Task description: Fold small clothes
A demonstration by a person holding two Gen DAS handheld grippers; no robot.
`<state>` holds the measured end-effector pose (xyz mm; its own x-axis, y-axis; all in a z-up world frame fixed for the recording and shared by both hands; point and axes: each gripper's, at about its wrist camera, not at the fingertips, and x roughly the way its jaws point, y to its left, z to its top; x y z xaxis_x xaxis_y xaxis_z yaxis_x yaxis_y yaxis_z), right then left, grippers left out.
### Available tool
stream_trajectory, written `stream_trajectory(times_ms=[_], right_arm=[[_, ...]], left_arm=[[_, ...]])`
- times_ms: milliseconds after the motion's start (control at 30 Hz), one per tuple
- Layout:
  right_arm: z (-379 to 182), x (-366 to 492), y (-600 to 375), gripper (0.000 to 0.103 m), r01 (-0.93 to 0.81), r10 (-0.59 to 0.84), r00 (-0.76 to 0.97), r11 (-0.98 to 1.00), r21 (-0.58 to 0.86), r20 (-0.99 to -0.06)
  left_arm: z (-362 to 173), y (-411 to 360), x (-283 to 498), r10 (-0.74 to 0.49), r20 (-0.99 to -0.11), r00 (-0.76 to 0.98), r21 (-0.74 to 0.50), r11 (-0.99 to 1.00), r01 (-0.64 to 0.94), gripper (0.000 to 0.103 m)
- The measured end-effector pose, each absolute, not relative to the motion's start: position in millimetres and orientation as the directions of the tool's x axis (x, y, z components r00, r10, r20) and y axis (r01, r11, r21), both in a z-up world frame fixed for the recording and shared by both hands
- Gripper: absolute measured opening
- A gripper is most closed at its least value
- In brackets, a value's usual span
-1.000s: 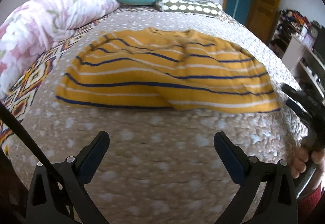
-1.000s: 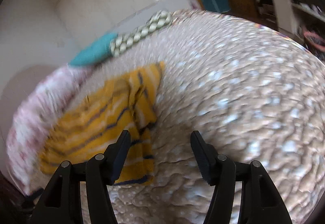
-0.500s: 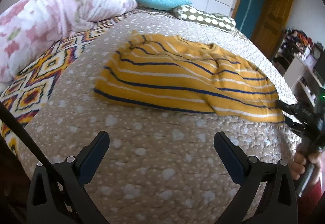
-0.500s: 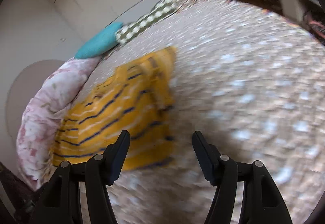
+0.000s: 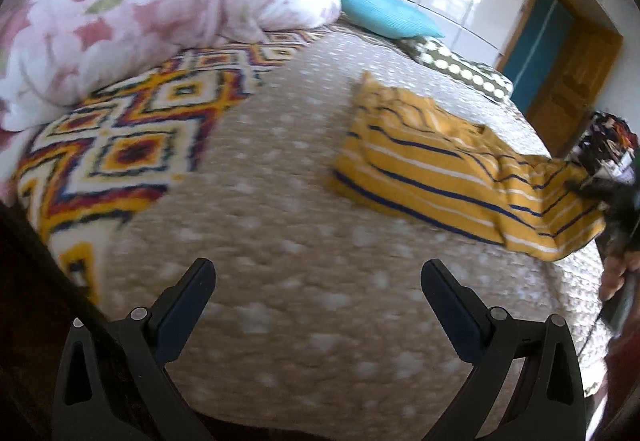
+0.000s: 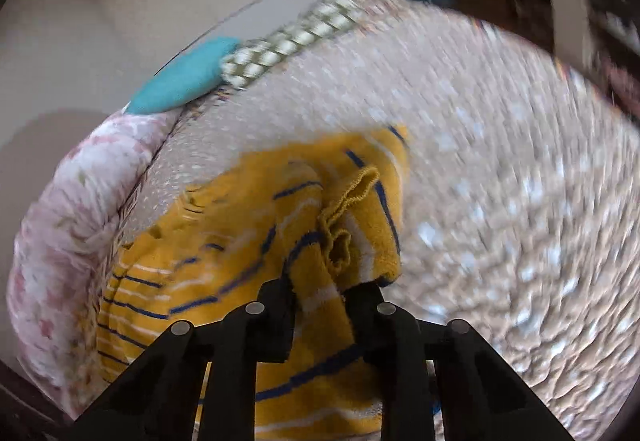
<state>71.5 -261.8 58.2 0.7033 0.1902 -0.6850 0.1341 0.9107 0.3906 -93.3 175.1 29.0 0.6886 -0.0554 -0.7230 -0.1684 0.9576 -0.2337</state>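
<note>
Well, one wide bed (image 5: 304, 313) fills the room, its tan quilted cover puckered and flecked with pale dots. One puffy floral duvet (image 5: 132, 5) is rolled along its side over one woolly diamond-patterned blanket (image 5: 132, 129). Two pillows sit at the head: one smooth teal (image 5: 384, 15), one olive with white spots (image 5: 464, 71). One mustard knit top (image 5: 436, 177), navy and white striped, lies rumpled on the cover. The right gripper (image 6: 320, 293) is closing, its jaws pinching the top's bunched hem; the left gripper (image 5: 316, 297) is spread wide, empty.
</note>
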Motion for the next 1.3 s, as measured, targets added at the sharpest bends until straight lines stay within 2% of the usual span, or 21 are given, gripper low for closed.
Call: stream_trajectory(times_ms=[167, 267, 433, 533, 600, 667, 767, 800, 867, 967, 1167, 1300], right_arm=[[103.9, 83.3, -157.4, 0.021, -0.074, 0.195, 0.714, 0.976, 0.204, -0.672], [107.6, 91.5, -96.3, 0.021, -0.17, 0.238, 0.69, 0.971, 0.167, -0.683], [79.4, 101.8, 3.1, 0.021, -0.303, 0.289, 0.607, 0.945, 0.122, -0.741], [50.8, 107.7, 48.7, 0.022, -0.339, 0.236, 0.564, 0.94, 0.039, -0.792], [43.8, 105.1, 60.8, 0.027, -0.354, 0.208, 0.574, 0.935, -0.012, -0.792], [48.5, 101.9, 64.9, 0.041, -0.395, 0.275, 0.561, 0.918, 0.04, -0.781], [62.6, 96.9, 63.4, 0.042, -0.505, 0.52, 0.422, 0.815, 0.283, -0.743], [68.1, 95.3, 57.1, 0.042, -0.533, 0.623, 0.34, 0.745, 0.401, -0.705], [79.7, 86.4, 40.3, 0.042, -0.524, 0.682, 0.337, 0.708, 0.472, -0.649], [96.8, 72.5, -5.5, 0.043, -0.482, 0.675, 0.419, 0.732, 0.482, -0.607], [92.3, 64.6, -98.0, 0.049, -0.321, 0.558, 0.548, 0.828, 0.459, -0.623], [67.4, 70.2, -134.9, 0.05, -0.23, 0.504, 0.566, 0.857, 0.462, -0.653]], left_arm=[[27.7, 204.0, -103.7, -0.035, -0.719, 0.694, -0.26, 0.94, -0.222, 0.103], [25.9, 214.0, -108.4, -0.024, -0.72, 0.693, -0.263, 0.934, -0.242, 0.103], [21.6, 227.4, -114.5, -0.013, -0.724, 0.69, -0.266, 0.928, -0.261, 0.103], [18.7, 235.7, -117.5, -0.009, -0.725, 0.688, -0.274, 0.921, -0.277, 0.103], [16.6, 241.4, -119.0, -0.007, -0.727, 0.686, -0.283, 0.914, -0.291, 0.103], [15.4, 245.4, -118.2, -0.007, -0.73, 0.684, -0.291, 0.908, -0.301, 0.103], [16.4, 250.4, -116.8, -0.023, -0.732, 0.681, -0.314, 0.899, -0.306, 0.103], [18.6, 251.1, -116.8, -0.032, -0.727, 0.686, -0.325, 0.896, -0.302, 0.103], [26.9, 251.4, -114.9, -0.048, -0.707, 0.706, -0.342, 0.897, -0.282, 0.103], [42.3, 245.1, -100.3, -0.069, -0.675, 0.735, -0.346, 0.909, -0.232, 0.103], [66.3, 217.6, -23.8, -0.233, -0.622, 0.748, -0.425, 0.902, -0.072, 0.103], [60.5, 186.6, 42.5, -0.313, -0.657, 0.685, -0.419, 0.908, 0.013, 0.103]])
